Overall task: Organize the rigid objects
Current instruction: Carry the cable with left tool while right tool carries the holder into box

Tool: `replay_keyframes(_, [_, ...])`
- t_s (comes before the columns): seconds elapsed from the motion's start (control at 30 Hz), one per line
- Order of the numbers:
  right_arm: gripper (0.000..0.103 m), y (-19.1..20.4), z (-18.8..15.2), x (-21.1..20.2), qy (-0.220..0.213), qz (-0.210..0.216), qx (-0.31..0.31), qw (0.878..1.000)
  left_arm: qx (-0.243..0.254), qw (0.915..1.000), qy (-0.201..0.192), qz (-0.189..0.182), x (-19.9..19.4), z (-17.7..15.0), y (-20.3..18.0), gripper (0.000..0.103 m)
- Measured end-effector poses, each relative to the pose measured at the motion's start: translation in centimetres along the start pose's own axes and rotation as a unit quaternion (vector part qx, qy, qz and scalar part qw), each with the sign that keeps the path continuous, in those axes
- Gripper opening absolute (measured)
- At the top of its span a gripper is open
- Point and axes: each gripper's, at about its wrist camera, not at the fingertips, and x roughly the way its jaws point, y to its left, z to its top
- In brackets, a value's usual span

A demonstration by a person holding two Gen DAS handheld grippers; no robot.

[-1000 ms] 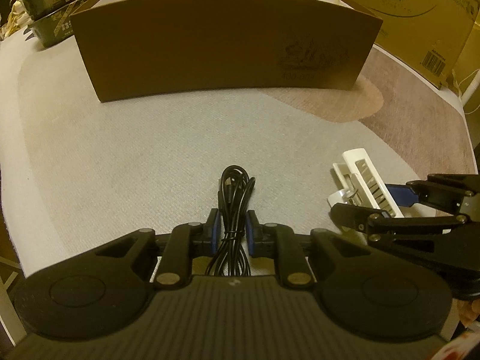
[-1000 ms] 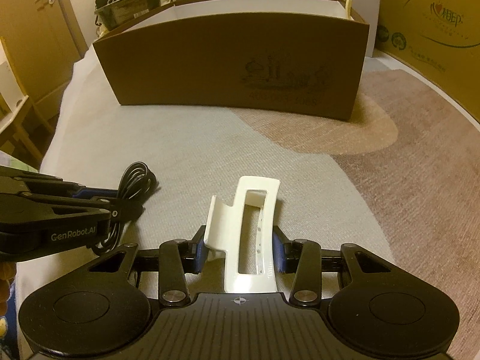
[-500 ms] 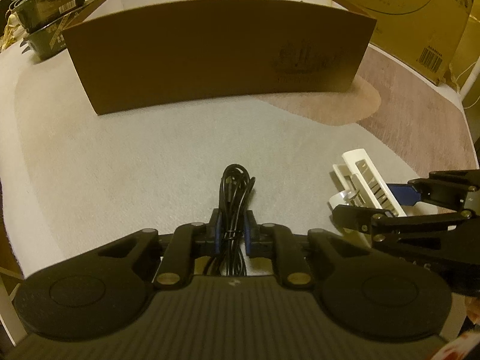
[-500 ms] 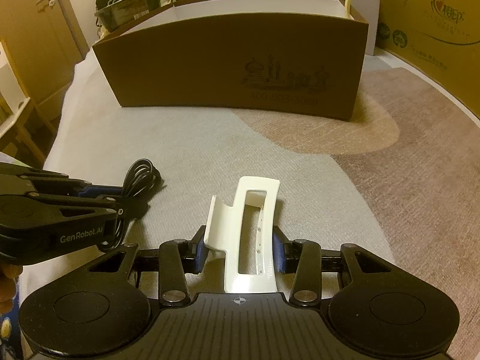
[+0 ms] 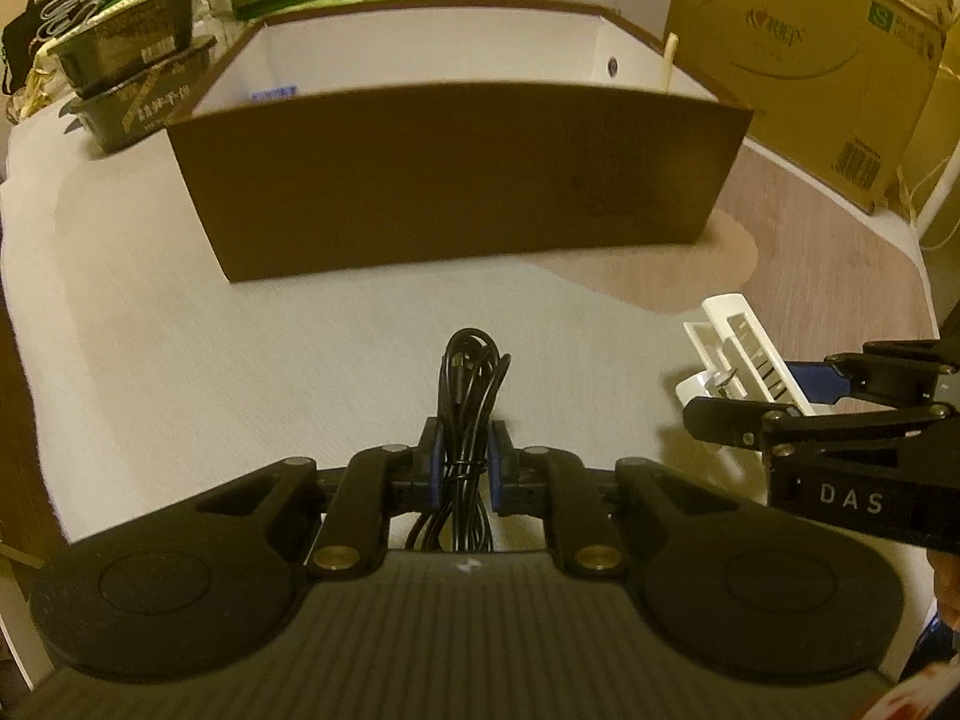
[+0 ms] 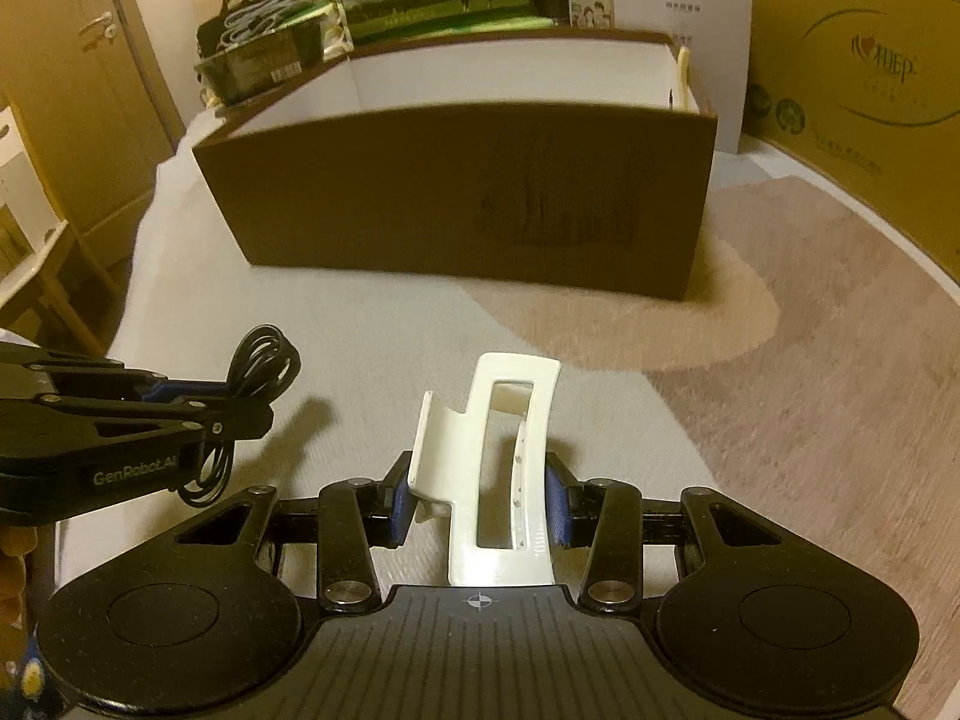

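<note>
My left gripper (image 5: 467, 456) is shut on a bundled black cable (image 5: 471, 378) and holds it above the bed cover. My right gripper (image 6: 478, 501) is shut on a white plastic holder (image 6: 510, 426). The holder (image 5: 741, 348) and the right gripper also show at the right of the left wrist view. The cable (image 6: 261, 363) and the left gripper show at the left of the right wrist view. An open brown cardboard box (image 5: 456, 180) with a white inside stands ahead of both grippers, also in the right wrist view (image 6: 468, 180).
Black food trays (image 5: 129, 90) are stacked at the back left. Large cardboard cartons (image 5: 798, 60) stand at the back right. A brown blanket (image 6: 810, 390) covers the right side of the bed. A door (image 6: 78, 60) is at the far left.
Both grippers have risen with their objects, so the box's white inside now shows over its front wall. Both grips are unchanged.
</note>
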Motion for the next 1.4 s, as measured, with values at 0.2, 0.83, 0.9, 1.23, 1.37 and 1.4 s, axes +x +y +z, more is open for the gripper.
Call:
replay_keyframes(0.2, [0.043, 0.1, 1.5, -0.9, -0.019, 0.006, -0.008, 1.0, -0.006, 0.9997, -0.022, 0.004, -1.3, 1.4, 0.8, 0.012])
replay_keyframes(0.83, [0.043, -0.3, 10.0, -2.7, -0.091, 0.031, -0.027, 0.995, 0.017, 0.9947, -0.098, 0.024, -4.0, 10.2, 3.0, 0.012])
replay_keyframes(0.9, [0.043, -0.3, 11.1, -2.7, -0.097, 0.035, -0.027, 0.994, 0.021, 0.9941, -0.103, 0.024, -4.1, 11.1, 2.9, 0.012])
replay_keyframes(1.23, [0.043, -0.6, 15.8, -1.0, -0.105, 0.05, -0.025, 0.993, 0.032, 0.9948, -0.096, 0.015, -1.9, 15.7, 3.2, 0.013])
replay_keyframes(1.37, [0.043, -1.0, 17.9, 0.4, -0.1, 0.055, -0.022, 0.993, 0.047, 0.9955, -0.082, 0.013, -0.2, 17.2, 3.3, 0.013])
replay_keyframes(1.4, [0.043, -1.1, 18.4, 0.8, -0.097, 0.055, -0.02, 0.994, 0.052, 0.9954, -0.08, 0.012, 0.2, 17.6, 3.4, 0.013])
